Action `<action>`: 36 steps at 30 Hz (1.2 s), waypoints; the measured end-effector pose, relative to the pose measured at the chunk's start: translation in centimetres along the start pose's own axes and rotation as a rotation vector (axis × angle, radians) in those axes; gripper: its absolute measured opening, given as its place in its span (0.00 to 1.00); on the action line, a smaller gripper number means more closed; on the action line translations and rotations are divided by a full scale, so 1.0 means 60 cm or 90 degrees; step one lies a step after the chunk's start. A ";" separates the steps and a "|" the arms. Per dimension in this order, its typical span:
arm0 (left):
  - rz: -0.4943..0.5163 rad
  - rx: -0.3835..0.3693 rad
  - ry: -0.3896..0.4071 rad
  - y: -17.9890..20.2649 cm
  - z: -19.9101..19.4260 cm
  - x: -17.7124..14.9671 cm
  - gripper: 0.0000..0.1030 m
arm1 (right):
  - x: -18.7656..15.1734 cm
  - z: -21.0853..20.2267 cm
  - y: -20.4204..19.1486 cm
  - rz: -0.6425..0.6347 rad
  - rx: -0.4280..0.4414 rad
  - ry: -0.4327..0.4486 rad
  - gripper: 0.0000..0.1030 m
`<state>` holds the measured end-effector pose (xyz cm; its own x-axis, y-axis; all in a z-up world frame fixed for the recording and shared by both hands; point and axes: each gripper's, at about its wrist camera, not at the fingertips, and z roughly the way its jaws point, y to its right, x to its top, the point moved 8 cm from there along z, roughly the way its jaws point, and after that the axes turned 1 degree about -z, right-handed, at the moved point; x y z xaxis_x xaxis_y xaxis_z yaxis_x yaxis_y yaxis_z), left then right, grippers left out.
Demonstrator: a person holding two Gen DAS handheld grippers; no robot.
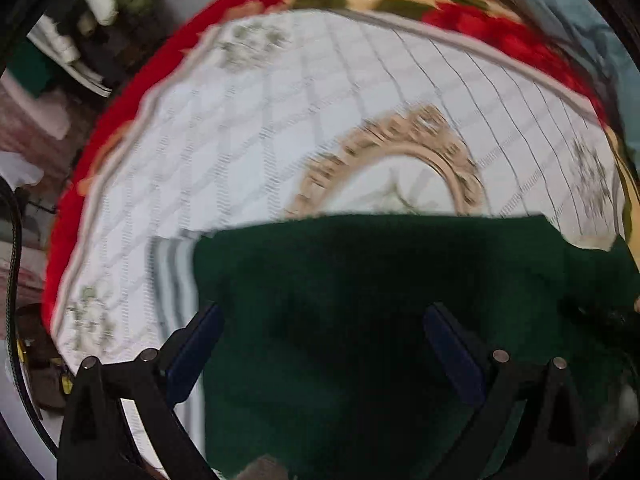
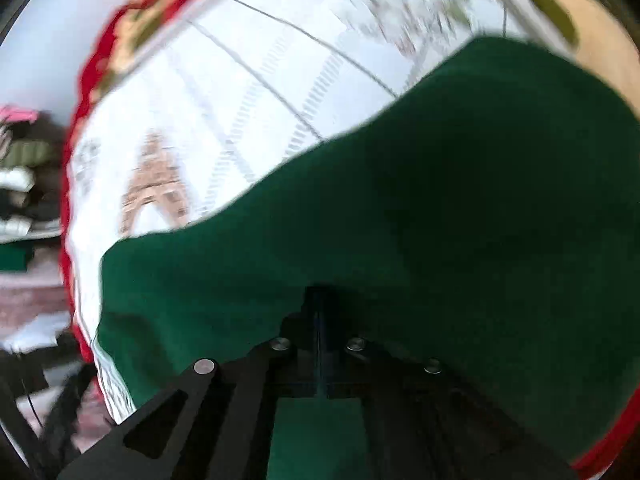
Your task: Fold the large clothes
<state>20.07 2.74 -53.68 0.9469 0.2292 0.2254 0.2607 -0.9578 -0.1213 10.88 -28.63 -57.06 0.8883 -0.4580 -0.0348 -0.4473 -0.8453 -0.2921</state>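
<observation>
A dark green garment (image 1: 380, 300) lies on a white quilted bedspread (image 1: 280, 120) with a beige oval pattern. In the left wrist view my left gripper (image 1: 324, 324) is open, its blue-padded fingers spread over the garment's near left part, nothing between them. In the right wrist view the green garment (image 2: 440, 220) fills the lower right, and my right gripper (image 2: 320, 300) is shut on a fold of it. Both views are blurred by motion.
A red floral blanket (image 1: 120, 100) borders the bedspread. A pile of clothes (image 1: 92, 12) sits beyond the bed at the upper left. The bed's left edge (image 2: 76, 280) drops to the floor with clutter there.
</observation>
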 end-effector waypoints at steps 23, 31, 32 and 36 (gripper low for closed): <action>-0.015 0.003 -0.112 0.064 0.126 -0.012 1.00 | 0.068 -0.060 0.041 -0.111 0.013 0.001 0.00; 0.003 0.058 -0.069 0.110 0.111 0.050 1.00 | 0.153 -0.050 0.155 -0.048 -0.086 0.011 0.00; 0.015 0.069 -0.088 0.115 0.137 0.048 1.00 | 0.158 -0.045 0.157 -0.045 -0.077 0.010 0.00; 0.049 0.078 -0.065 0.124 0.130 0.049 1.00 | 0.152 -0.104 0.152 -0.074 -0.020 0.009 0.00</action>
<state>26.27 -2.33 -61.47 0.9777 0.1779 0.1117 0.2012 -0.9462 -0.2535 14.24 -42.24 -54.10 0.9327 -0.3604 0.0104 -0.3451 -0.9008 -0.2635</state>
